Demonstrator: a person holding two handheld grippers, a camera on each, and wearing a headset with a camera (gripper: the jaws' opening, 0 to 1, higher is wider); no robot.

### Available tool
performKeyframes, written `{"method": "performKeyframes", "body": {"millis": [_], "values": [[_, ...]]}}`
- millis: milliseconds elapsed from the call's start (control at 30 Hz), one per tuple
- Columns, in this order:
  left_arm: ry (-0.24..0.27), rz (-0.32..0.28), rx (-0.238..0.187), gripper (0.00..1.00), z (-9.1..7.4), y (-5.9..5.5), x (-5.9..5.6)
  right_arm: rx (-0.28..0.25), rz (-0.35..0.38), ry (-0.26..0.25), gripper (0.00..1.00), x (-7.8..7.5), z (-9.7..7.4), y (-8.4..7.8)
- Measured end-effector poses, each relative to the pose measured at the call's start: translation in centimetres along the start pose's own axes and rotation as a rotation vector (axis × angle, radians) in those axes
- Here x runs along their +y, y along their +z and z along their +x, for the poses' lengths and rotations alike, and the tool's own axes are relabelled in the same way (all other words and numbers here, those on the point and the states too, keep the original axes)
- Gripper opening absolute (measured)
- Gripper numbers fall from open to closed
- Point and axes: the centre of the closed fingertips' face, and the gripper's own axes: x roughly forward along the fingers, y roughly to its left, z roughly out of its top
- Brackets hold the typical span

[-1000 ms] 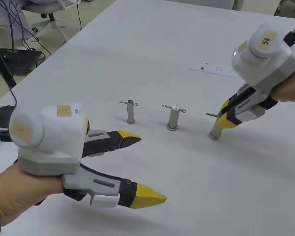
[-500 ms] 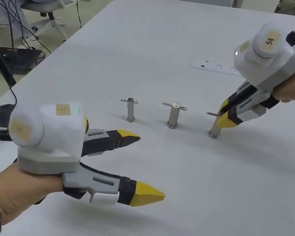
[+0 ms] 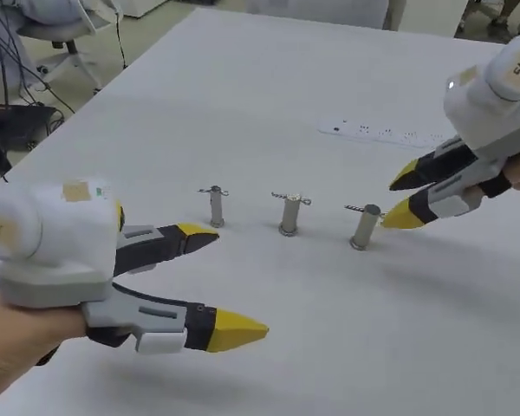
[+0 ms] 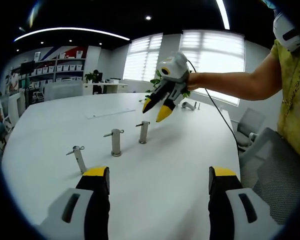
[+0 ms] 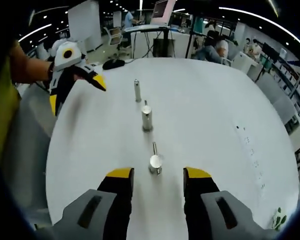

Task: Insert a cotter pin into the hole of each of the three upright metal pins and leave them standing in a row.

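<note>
Three upright metal pins stand in a row on the white table: the left pin point(image 3: 216, 206), the middle pin point(image 3: 289, 214) and the right pin point(image 3: 364, 225). Each has a thin cotter pin through its top. My right gripper point(image 3: 397, 198) hovers open just right of the right pin, touching nothing. In the right gripper view that pin point(image 5: 155, 162) sits between and just ahead of my open jaws point(image 5: 158, 173). My left gripper point(image 3: 225, 284) is open and empty at the near left, short of the left pin point(image 4: 80, 157).
A white power strip point(image 3: 381, 133) lies on the table behind the pins. Office chairs and cables stand beyond the table's left edge. A person's arm holds the right gripper point(image 4: 160, 107) in the left gripper view.
My right gripper has opened and drawn back up and to the right, off the right pin, which stays standing with its cotter pin. The left gripper has hardly moved.
</note>
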Motion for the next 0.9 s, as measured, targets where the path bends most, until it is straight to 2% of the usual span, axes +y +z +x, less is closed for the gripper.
{"method": "performKeyframes", "body": {"millis": [167, 233, 300, 467, 533, 667, 900], "values": [[0.028, 0.008, -0.004, 0.84, -1.2, 0.9, 0.4, -0.111, 0.046, -0.084, 0.49, 1.2, -3.2, 0.5], [0.035, 0.012, -0.007, 0.85, -1.6, 1.2, 0.6, -0.121, 0.049, -0.111, 0.50, 1.7, -4.1, 0.3], [0.052, 0.022, -0.013, 0.87, -2.3, 1.8, 0.8, -0.187, 0.082, -0.159, 0.53, 2.3, -5.5, 0.7], [0.077, 0.024, -0.028, 0.91, -3.5, 2.4, 1.3, -0.276, 0.139, -0.241, 0.58, 3.7, -7.7, 0.8], [0.092, 0.020, -0.029, 0.94, -3.9, 2.3, 1.4, -0.316, 0.171, -0.270, 0.61, 4.6, -8.2, 0.6], [0.107, 0.017, -0.030, 1.00, -4.5, 2.1, 1.0, -0.328, 0.193, -0.314, 0.69, 6.3, -8.4, -0.6], [0.122, 0.006, -0.039, 1.00, -5.4, 1.0, 0.0, -0.351, 0.272, -0.333, 0.79, 9.9, -6.9, -2.4]]}}
